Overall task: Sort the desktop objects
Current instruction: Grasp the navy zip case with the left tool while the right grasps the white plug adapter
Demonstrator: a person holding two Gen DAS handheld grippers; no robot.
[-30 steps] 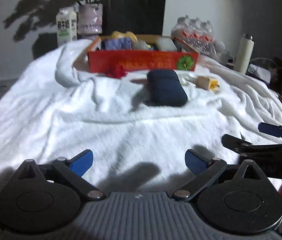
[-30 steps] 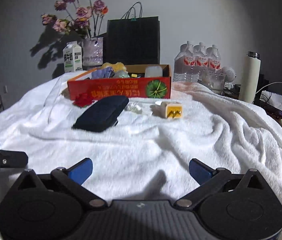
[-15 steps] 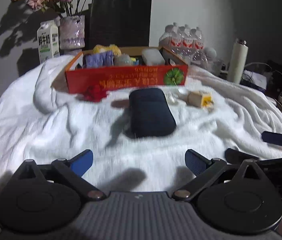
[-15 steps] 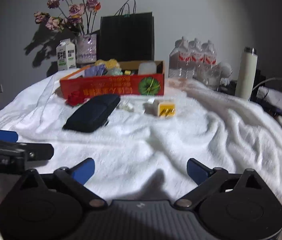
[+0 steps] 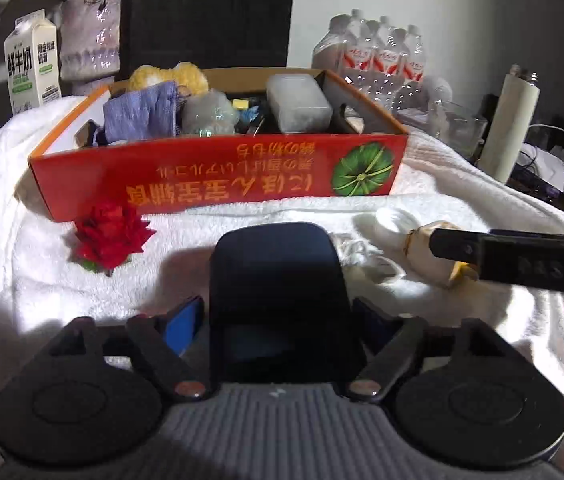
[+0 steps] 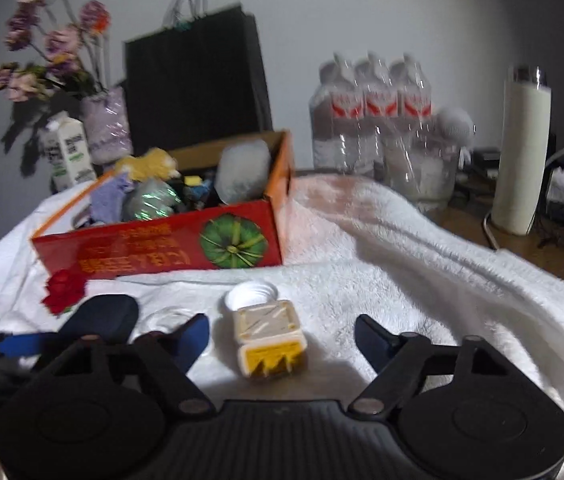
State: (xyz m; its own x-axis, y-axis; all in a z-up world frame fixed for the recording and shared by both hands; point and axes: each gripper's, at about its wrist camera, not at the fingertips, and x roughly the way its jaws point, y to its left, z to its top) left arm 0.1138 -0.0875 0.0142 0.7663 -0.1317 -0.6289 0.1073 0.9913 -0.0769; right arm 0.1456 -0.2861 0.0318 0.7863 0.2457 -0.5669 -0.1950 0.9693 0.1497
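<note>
A dark blue case [image 5: 278, 280] lies on the white towel [image 5: 42, 280] between the fingers of my left gripper [image 5: 280, 322]. Its jaws are closing, and the pads stand right at the case's sides without a clear press. A small beige bottle with a yellow label [image 6: 270, 340] lies on its side between the fingers of my right gripper [image 6: 282, 340]. Those jaws are also closing, with gaps on both sides of the bottle. The red cardboard box [image 5: 218, 184], holding several items, stands just behind. A red fabric flower [image 5: 110, 236] lies at its front left.
A white cord [image 5: 361, 256] and a clear ring [image 5: 393, 218] lie between case and bottle. Behind the box stand a milk carton [image 5: 32, 64], a vase [image 5: 90, 40], a black bag [image 6: 194, 84], water bottles [image 6: 369, 112] and a white flask [image 6: 521, 152]. Cables lie at the right.
Both grippers have moved forward toward the box. The case now sits between the left fingers and the bottle between the right fingers. Both pairs of jaws have narrowed.
</note>
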